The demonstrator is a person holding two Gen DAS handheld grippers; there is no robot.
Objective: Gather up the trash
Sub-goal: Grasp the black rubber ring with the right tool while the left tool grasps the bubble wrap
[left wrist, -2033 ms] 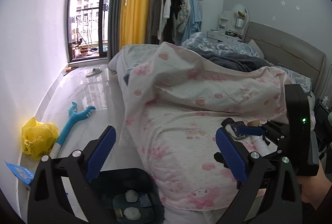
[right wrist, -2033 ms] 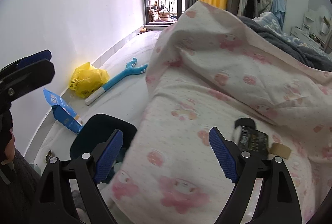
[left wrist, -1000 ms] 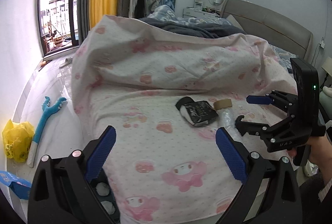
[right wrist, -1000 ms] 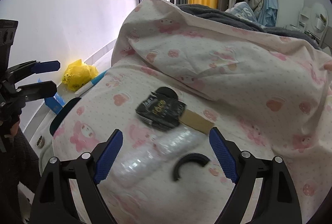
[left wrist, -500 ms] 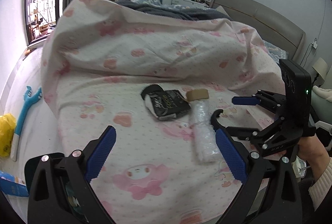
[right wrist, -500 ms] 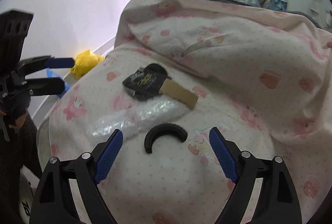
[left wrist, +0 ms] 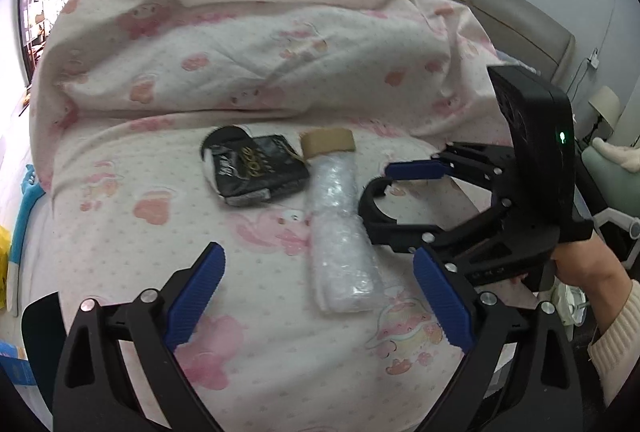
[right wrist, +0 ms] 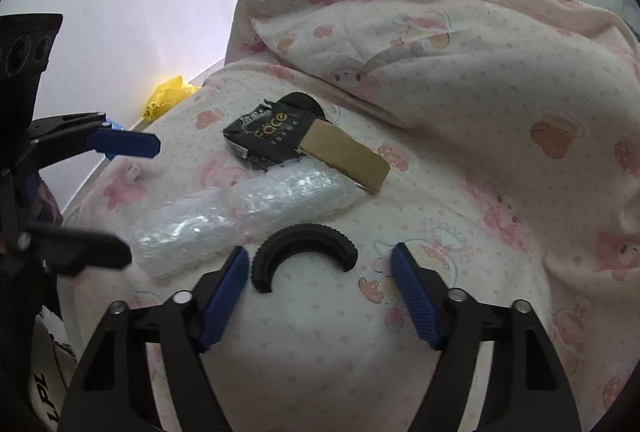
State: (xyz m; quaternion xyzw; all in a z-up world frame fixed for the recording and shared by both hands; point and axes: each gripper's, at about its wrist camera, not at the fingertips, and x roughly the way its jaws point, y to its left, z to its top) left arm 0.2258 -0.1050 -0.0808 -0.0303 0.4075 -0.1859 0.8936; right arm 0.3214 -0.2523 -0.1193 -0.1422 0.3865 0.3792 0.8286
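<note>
Right jaws (right wrist: 316,286) closing, empty, black half-ring (right wrist: 304,252) just ahead between them

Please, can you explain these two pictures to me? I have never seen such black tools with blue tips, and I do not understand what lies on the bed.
A person holds one hand-held gripper in each hand, each carrying a camera. One picture looks along the left gripper, the other along the right gripper. On the pink quilt lie a black packet, a cardboard piece, bubble wrap and a black curved piece. Nothing is held. The right gripper's jaws are closing around the curved piece.
</note>
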